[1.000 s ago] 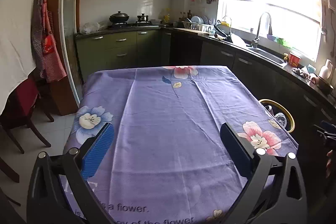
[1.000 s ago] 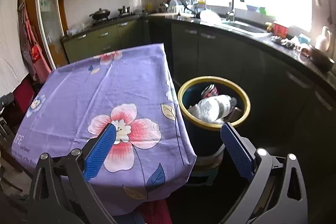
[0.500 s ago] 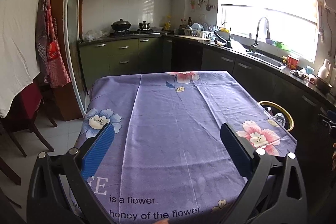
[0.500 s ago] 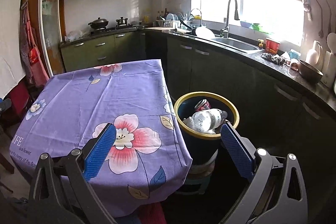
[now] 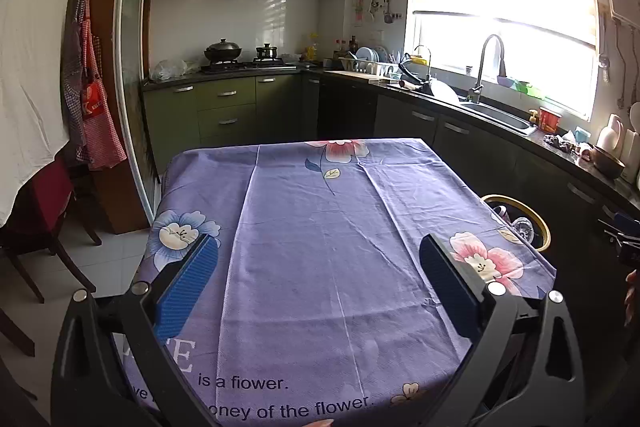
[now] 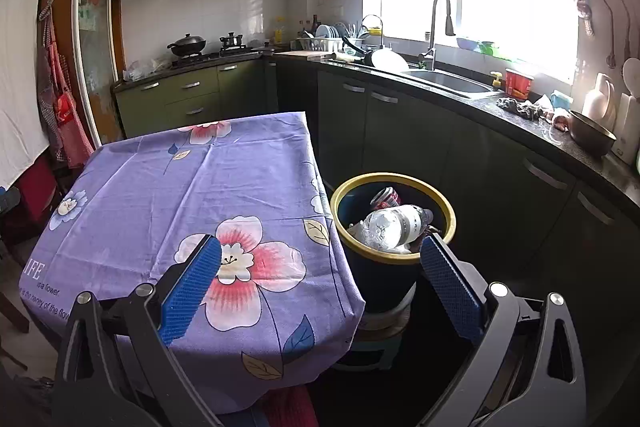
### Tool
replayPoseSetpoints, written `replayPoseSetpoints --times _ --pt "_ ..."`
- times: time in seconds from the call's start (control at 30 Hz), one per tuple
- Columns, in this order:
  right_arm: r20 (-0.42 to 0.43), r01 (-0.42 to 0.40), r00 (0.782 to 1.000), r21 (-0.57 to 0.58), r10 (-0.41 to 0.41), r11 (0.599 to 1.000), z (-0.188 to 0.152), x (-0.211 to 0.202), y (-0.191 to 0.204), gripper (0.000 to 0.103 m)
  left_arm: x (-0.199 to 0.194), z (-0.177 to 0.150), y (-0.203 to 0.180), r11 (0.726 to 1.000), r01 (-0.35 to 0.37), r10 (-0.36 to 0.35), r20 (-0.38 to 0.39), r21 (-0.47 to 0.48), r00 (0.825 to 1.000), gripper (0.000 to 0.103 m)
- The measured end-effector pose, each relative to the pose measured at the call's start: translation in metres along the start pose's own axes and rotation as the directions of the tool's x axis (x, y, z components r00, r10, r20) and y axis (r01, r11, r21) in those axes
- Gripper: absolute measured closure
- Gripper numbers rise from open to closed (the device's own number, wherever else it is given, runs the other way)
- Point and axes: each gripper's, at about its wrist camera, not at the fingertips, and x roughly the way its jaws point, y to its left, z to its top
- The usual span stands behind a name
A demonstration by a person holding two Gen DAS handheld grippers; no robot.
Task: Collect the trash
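A dark bin with a yellow rim (image 6: pixel 394 259) stands on a small stool right of the table. It holds a clear plastic bottle (image 6: pixel 394 223), a red can (image 6: pixel 386 197) and other trash. The bin's rim also shows in the left wrist view (image 5: pixel 540 223). My right gripper (image 6: pixel 320 267) is open and empty, held back above the table's near right corner and the bin. My left gripper (image 5: pixel 318 267) is open and empty above the near part of the purple flowered tablecloth (image 5: pixel 320 211). No trash shows on the cloth.
A dark counter with sink (image 6: pixel 452 81) and cabinets runs along the right, close to the bin. A stove with pots (image 5: pixel 240 61) is at the back. A red chair (image 5: pixel 44 203) and hanging aprons (image 5: pixel 90 99) are at the left.
Both grippers have drawn back and risen a little from the table and bin, so more of the room shows. Both stay open and empty.
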Motion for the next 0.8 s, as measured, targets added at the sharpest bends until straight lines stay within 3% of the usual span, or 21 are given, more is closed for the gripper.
replayPoseSetpoints --times 0.8 --pt "0.001 -0.001 1.0 0.0 0.001 1.0 -0.0005 0.0011 0.0009 0.005 -0.0037 0.0022 -0.0057 1.0 0.02 -0.02 -0.001 0.006 1.0 0.007"
